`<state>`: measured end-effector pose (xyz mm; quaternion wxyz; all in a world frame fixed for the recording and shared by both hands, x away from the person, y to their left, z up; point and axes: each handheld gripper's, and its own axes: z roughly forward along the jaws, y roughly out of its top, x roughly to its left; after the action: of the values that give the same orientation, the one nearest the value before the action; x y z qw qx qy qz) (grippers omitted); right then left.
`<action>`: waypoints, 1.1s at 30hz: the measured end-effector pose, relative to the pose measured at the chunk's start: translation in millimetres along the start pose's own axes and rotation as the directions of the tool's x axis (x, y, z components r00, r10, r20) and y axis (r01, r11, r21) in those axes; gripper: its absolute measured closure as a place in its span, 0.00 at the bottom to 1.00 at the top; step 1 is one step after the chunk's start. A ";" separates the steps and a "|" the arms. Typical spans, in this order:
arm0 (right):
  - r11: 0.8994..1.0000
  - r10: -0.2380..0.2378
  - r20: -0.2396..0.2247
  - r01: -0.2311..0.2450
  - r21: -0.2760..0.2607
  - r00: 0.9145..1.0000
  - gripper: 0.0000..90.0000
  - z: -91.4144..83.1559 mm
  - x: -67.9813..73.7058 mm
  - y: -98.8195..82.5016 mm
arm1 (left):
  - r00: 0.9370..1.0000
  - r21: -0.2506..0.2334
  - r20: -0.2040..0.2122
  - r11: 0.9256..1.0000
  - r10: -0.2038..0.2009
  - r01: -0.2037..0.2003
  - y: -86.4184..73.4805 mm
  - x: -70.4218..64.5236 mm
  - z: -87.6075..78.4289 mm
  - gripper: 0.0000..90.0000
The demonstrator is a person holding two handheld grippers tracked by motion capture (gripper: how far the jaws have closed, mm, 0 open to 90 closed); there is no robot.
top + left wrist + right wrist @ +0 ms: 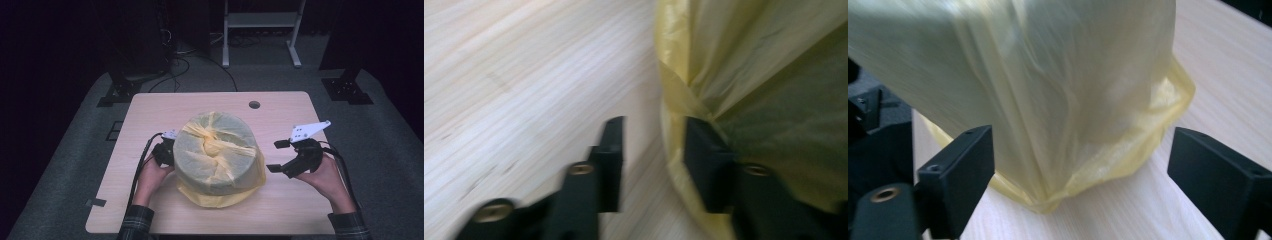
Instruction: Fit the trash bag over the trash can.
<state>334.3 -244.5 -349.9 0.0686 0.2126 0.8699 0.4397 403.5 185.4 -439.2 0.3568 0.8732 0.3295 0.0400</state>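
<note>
thing: round bin [216, 150] wrapped in yellow bag [212, 199], mid-surface [280, 210] | left tool [651, 150]: at bin's left side, jaws partly apart, one pad against bag film, no grip seen | right tool [276, 156]: right of bin, apart from it, jaws wide, empty | bag hem spreads at the base

My high view looks forward and down over the whole table [150, 107] from above my side, while each gripper view sits low, close against the yellow-wrapped bundle [217, 152] from opposite flanks, all three sharing bundle and tabletop.
</note>
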 end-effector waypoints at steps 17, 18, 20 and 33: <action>0.992 -0.091 0.023 0.093 -0.080 0.996 0.12 -18.5 22.9 59.5 | 0.994 -0.042 -0.105 0.998 0.044 -0.049 -51.9 -1.9 -49.7 0.04; 0.992 -0.096 0.026 0.097 -0.079 0.995 0.12 -17.4 23.7 63.3 | 0.991 -0.034 -0.119 0.998 0.053 -0.058 -55.5 -3.7 -50.1 0.02; 0.991 -0.105 0.024 0.107 -0.079 0.994 0.12 -14.2 24.8 70.9 | 0.989 -0.030 -0.135 0.997 0.060 -0.064 -63.4 -6.5 -49.8 0.00; 0.983 -0.182 -0.029 0.182 -0.018 0.983 0.12 34.5 34.5 112.7 | 0.983 0.021 -0.122 0.991 0.136 -0.135 -89.6 -16.6 -36.4 0.00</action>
<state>348.7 -145.4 -278.9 0.0971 0.1251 0.8833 0.4413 330.4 244.4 -467.7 0.3266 0.8918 0.2910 0.1159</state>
